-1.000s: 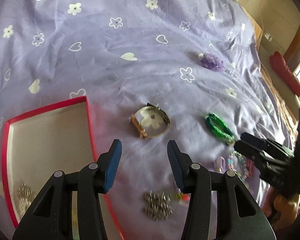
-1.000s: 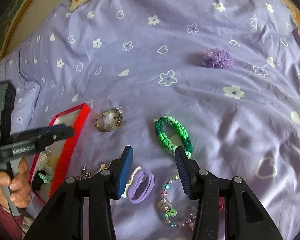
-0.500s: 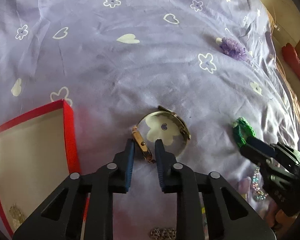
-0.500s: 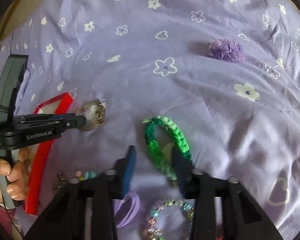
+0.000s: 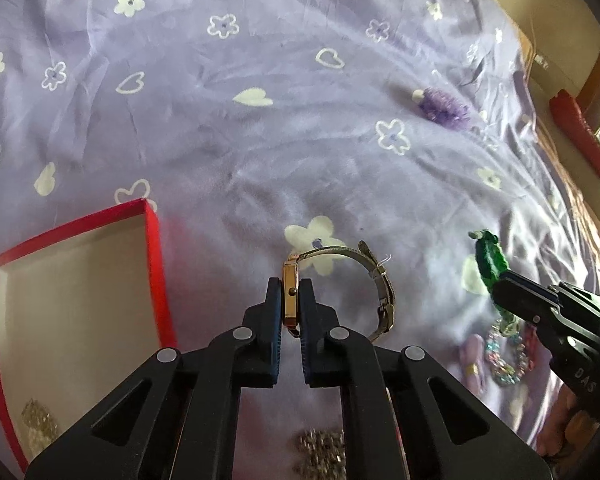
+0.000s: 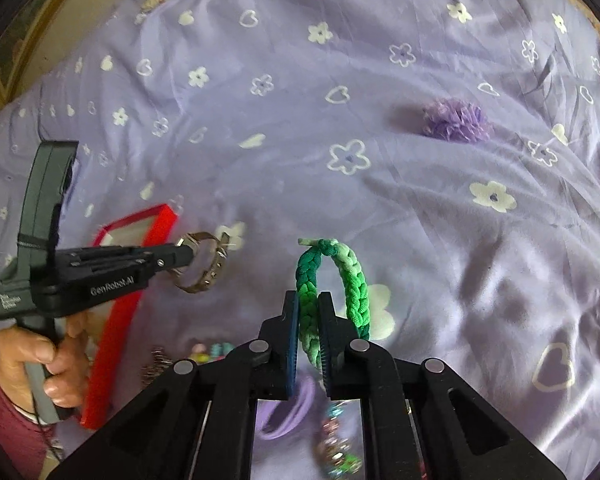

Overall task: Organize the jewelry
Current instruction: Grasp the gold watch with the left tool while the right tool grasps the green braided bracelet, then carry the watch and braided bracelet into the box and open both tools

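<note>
Since a second ago: both my grippers went from gaping over the bed to clamped on a piece each; the jaws have just been closing, with the watch between the left pair and the braid between the right.
Left gripper (image 5: 290,304): jaws clenched on the gold case of the watch (image 5: 290,292), which stands on edge between the pads; its mesh strap (image 5: 382,280) loops out to the right.
Right gripper (image 6: 308,320): jaws grasping the green braided bracelet (image 6: 354,284) by its darker side, the loop standing up ahead of the fingertips.
Red box (image 5: 156,264): open, just left of my left gripper; I see a silvery cluster (image 5: 40,428) in its near corner.
Bedspread (image 5: 260,152): lilac with white hearts and flowers, wrinkled.
Still on the bed: a purple frilly scrunchie (image 6: 456,120) well beyond the bracelet, a lilac hair tie (image 6: 288,412) and a beaded bracelet (image 6: 336,440) under my right gripper, a silver chain pile (image 5: 320,452) under my left.
Person: a hand (image 6: 40,364) in a dark red sleeve holds the left gripper's handle.
</note>
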Demonstrator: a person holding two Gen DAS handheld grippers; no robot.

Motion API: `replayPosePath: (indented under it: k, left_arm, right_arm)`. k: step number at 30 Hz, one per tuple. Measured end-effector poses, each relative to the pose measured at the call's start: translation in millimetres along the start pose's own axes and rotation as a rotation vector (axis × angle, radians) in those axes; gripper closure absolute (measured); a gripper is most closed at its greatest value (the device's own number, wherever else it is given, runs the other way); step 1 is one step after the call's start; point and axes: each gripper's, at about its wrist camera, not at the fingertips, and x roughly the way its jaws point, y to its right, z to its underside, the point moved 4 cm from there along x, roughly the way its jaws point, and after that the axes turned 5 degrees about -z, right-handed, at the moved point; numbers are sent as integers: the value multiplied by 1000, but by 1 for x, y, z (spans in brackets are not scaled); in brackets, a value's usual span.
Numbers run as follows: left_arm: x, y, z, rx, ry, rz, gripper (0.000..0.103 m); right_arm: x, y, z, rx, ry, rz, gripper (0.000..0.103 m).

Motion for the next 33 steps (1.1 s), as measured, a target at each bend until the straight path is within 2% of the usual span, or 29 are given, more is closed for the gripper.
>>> replayPosePath:
  k: [6,15,23,33]
  left_arm:
    - [-32,-11,10,-26,44,21,97]
    - [-69,-51,37,-93,78,21,97]
    - [-92,-92,61,-156,103,-8,97]
    - [-98,-143,84,-221,93,-64,97]
  right_arm:
    - [-10,-25,-4,-19,14,-46,94]
    - [-4,-75,-1,-68,-11,-118,94]
    - [10,-120,3,-117,-40,-175,94]
    - [35,-171,10,-168,-82,-240,94]
